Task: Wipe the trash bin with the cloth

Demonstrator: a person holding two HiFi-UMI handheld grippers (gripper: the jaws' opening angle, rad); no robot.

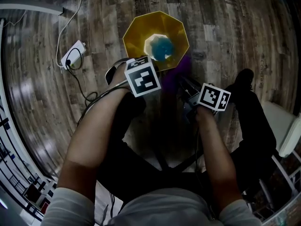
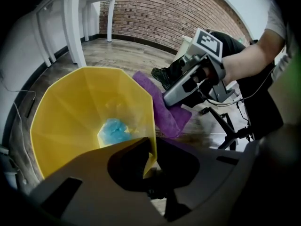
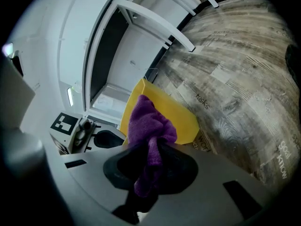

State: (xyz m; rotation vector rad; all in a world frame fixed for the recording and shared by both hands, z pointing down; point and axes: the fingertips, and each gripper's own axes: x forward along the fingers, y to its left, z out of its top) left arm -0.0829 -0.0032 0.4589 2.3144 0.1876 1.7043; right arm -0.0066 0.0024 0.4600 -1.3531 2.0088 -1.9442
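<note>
Forearms [image 1: 89, 145] fill the bottom of the head view, one reaching out to each tool. Left gripper [image 2: 149, 166] points steeply down with its jaws pretty much closed, pinching the near rim of the yellow trash bin [image 2: 70, 112]. You can see the thin yellow wall running right into the gap between them. So the bin sits straight ahead of and below that gripper, open top up, standing on the wood floor [image 1: 225, 27]. Down at the bottom of it, ahead of the left jaws, there's a blue lump [image 2: 113, 131]; can't tell what it is.

Right gripper [image 3: 149, 161] is clamped on the purple cloth [image 3: 148, 124]. The cloth is bunched up, sticking out past the jaw tips and trailing back between them too. Just ahead of that gripper is the bin's outer wall. From the left gripper view the cloth hangs off to the right of the left jaws, right beside the bin's outside face. Whether it's actually pressing on the wall, can't say.

Other stuff: a white charger [image 1: 73, 55] with its cable lies on the floor off to the left of the left gripper, well apart from the bin. Beyond the bin from that gripper are white table legs [image 2: 75, 27] and a brick wall [image 2: 164, 8]. A black shoe [image 1: 244, 76] sits to the right of the right gripper.
</note>
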